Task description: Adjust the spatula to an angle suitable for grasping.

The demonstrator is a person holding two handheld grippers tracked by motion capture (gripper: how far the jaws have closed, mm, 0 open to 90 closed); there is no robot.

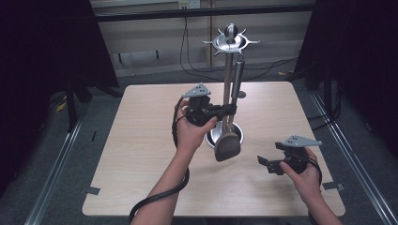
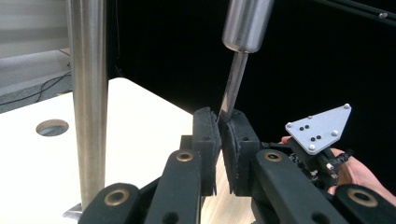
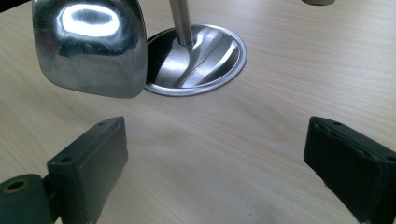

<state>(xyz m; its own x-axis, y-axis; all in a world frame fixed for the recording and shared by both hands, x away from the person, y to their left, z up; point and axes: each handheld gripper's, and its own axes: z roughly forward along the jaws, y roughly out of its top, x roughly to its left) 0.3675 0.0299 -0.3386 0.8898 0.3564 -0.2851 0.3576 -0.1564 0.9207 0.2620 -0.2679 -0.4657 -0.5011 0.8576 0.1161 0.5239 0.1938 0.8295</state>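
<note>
- Jaws, right gripper: spread wide, nothing between them; held low over the near right of the table, well apart from the stand.
- Jaws, left gripper: closed to a narrow gap on the thin metal shaft of the utensil, gripping it at mid-length, just beside the pole.
- Utensil: steel, broad rounded blade hanging low, in front of the stand's base dish and clear of the tabletop; thick cylindrical handle pointing up toward the hook ring. Whether the handle's top is on a hook cannot be told.
- Stand: upright steel pole rising from the round base dish at table centre, crowned by a ring of hooks and a ball finial.
- Table: pale wood, a round cable hole beyond the pole.
- Risk, judged: the grip is on a slim, smooth shaft, so the utensil may pivot or slide between the pads; its blade could strike the base dish.
- Risk, judged: a sideways pull near the pole could rock or tip the tall stand, since the free gripper is not steadying it.
</note>
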